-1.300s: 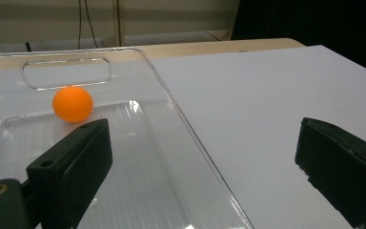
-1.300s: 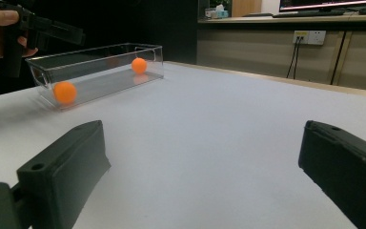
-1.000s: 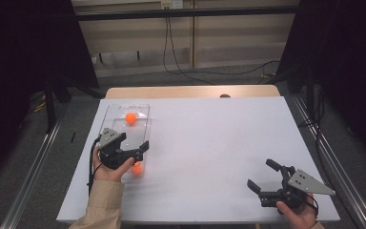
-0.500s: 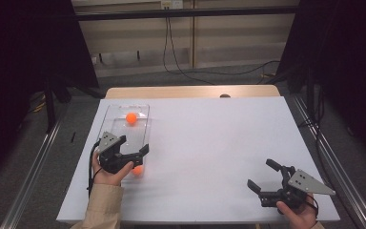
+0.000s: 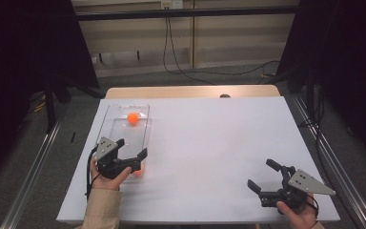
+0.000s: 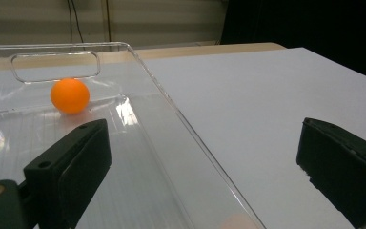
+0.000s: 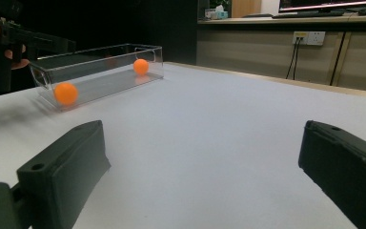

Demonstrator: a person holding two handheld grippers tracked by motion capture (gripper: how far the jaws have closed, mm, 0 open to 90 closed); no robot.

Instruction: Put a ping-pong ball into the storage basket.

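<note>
A clear plastic tray [image 5: 112,121] lies along the left side of the white table. One orange ball [image 5: 132,118] rests at its far end, by the handle slot, and shows as the ball [image 6: 69,95] in the left gripper view. A second orange ball [image 5: 137,172] sits at the tray's near right corner; in the right gripper view this ball [image 7: 66,93] looks to be inside the near wall. My left gripper [image 5: 133,147] hangs open over the tray's near end, just above that ball, holding nothing. My right gripper [image 5: 259,172] stays open and empty near the front right.
The white sheet [image 5: 209,143] covers the table, with a wooden strip [image 5: 186,91] bare along the far edge. A metal rail [image 5: 33,167] runs along the left side. Cables [image 5: 181,62] lie on the floor behind.
My left gripper has drawn back slightly toward the person, still open. The near ball stays where it was. The right gripper has not moved.
</note>
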